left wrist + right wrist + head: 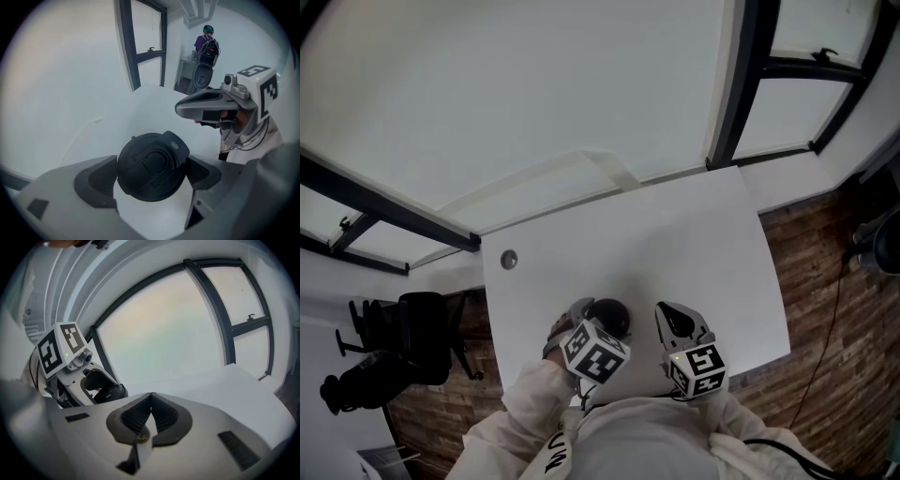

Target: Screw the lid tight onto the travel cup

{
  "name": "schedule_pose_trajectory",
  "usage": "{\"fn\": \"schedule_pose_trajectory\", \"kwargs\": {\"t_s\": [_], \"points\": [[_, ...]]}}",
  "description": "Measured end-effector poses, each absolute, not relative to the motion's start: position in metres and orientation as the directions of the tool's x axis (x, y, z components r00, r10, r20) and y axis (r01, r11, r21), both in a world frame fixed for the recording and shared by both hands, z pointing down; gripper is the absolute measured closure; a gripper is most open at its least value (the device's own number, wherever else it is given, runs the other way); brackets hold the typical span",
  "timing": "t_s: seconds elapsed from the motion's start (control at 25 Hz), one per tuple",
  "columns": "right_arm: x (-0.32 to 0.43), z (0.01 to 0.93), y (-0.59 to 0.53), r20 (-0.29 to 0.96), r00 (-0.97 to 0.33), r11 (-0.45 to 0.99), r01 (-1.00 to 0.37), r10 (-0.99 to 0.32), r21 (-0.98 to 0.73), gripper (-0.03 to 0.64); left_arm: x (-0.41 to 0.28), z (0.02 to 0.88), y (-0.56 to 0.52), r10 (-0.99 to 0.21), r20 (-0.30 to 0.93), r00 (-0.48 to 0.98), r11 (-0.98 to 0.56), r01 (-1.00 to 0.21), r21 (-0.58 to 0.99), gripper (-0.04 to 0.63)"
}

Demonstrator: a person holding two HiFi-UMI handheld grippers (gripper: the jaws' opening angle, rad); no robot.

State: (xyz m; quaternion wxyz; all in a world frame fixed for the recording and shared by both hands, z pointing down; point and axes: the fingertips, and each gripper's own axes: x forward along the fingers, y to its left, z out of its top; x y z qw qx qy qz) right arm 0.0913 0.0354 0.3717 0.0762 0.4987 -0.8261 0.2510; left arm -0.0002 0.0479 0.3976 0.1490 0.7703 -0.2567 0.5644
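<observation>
In the left gripper (152,176), the lid (150,161) hides the cup.

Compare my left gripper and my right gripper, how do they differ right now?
The left gripper has its jaws apart, clamped on the black lid; the right gripper has its jaws shut together on nothing. The left gripper is at the lid, while the right gripper hangs beside it, apart from the lid. Each carries a marker cube, and both sit over the near edge of the white table.

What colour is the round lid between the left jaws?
Black all over. The lid shows best in the left gripper view.
</observation>
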Motion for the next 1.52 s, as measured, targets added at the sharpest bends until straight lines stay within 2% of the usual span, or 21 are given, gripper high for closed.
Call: {"fn": "schedule_pose_trajectory", "kwargs": {"t_s": [0.56,0.76,0.84,0.96,1.08,1.2,1.28,1.36,1.44,1.52], "points": [[0.083,0.360,0.036,0.375,-0.522,0.428,-0.850,-0.766,-0.307,0.595,-0.016,0.367,0.060,-0.268,0.908,0.321,-0.757,-0.653,0.007,0.141],[0.074,0.348,0.030,0.379,-0.535,0.463,-0.845,-0.755,-0.269,0.595,-0.046,0.349,0.061,-0.366,0.843,0.393,-0.682,-0.730,0.044,0.147],[0.072,0.343,0.029,0.381,-0.538,0.475,-0.843,-0.752,-0.252,0.595,-0.062,0.347,0.060,-0.439,0.799,0.412,-0.639,-0.768,0.045,0.182],[0.067,0.336,0.026,0.389,-0.543,0.492,-0.840,-0.744,-0.230,0.594,-0.082,0.344,0.057,-0.529,0.722,0.446,-0.551,-0.828,0.108,0.331],[0.059,0.331,0.024,0.384,-0.562,0.516,-0.827,-0.733,-0.225,0.594,-0.095,0.350,0.055,-0.597,0.653,0.467,-0.484,-0.858,0.171,0.429],[0.046,0.326,0.029,0.358,-0.610,0.552,-0.792,-0.707,-0.260,0.594,-0.105,0.358,0.052,-0.669,0.593,0.449,-0.452,-0.878,0.155,0.514],[0.036,0.325,0.033,0.340,-0.652,0.580,-0.759,-0.678,-0.297,0.587,-0.107,0.368,0.052,-0.698,0.565,0.440,-0.447,-0.884,0.136,0.560],[0.029,0.327,0.037,0.331,-0.686,0.610,-0.728,-0.648,-0.314,0.507,-0.108,0.378,0.054,-0.721,0.536,0.439,-0.445,-0.887,0.128,0.586],[0.024,0.331,0.041,0.331,-0.708,0.639,-0.706,-0.624,-0.306,0.462,-0.107,0.387,0.056,-0.738,0.513,0.438,-0.434,-0.891,0.136,0.586],[0.023,0.333,0.043,0.327,-0.723,0.662,-0.690,-0.609,-0.292,0.446,-0.106,0.395,0.057,-0.752,0.499,0.431,-0.421,-0.896,0.140,0.588]]}}
